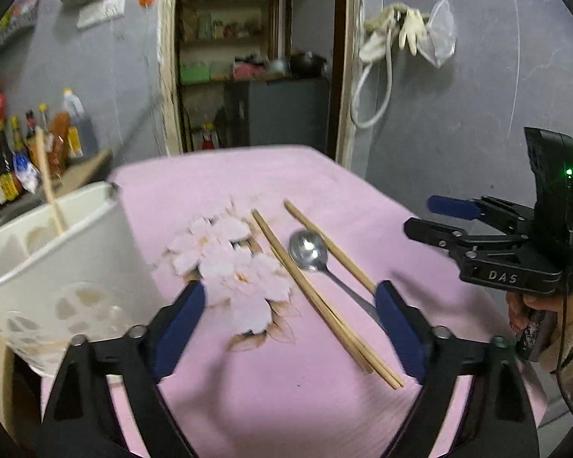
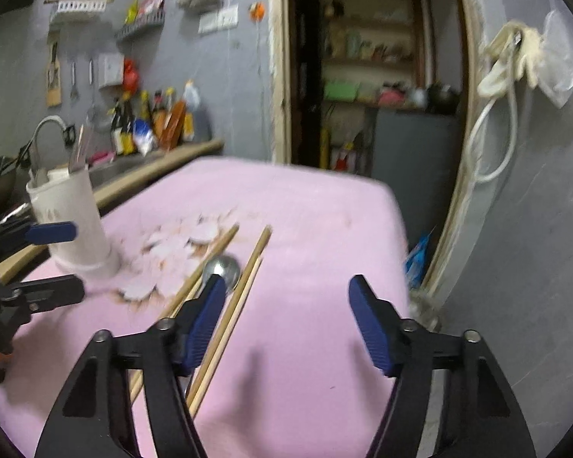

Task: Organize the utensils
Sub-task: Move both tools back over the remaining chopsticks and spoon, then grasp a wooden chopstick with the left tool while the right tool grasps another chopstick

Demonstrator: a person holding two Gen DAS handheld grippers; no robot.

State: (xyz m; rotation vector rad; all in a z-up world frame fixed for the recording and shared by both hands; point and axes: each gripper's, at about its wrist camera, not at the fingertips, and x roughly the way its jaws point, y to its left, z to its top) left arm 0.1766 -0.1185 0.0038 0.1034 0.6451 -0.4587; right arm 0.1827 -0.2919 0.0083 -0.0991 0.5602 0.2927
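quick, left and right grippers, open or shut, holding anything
Left gripper: open, holding nothing, above the pink cloth.
Right gripper: open, holding nothing.

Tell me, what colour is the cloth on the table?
Pink cloth with a pale flower print; left wrist view.

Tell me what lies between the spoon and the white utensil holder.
Two chopsticks beside the spoon, then flower-printed pink cloth up to the holder; left wrist view.
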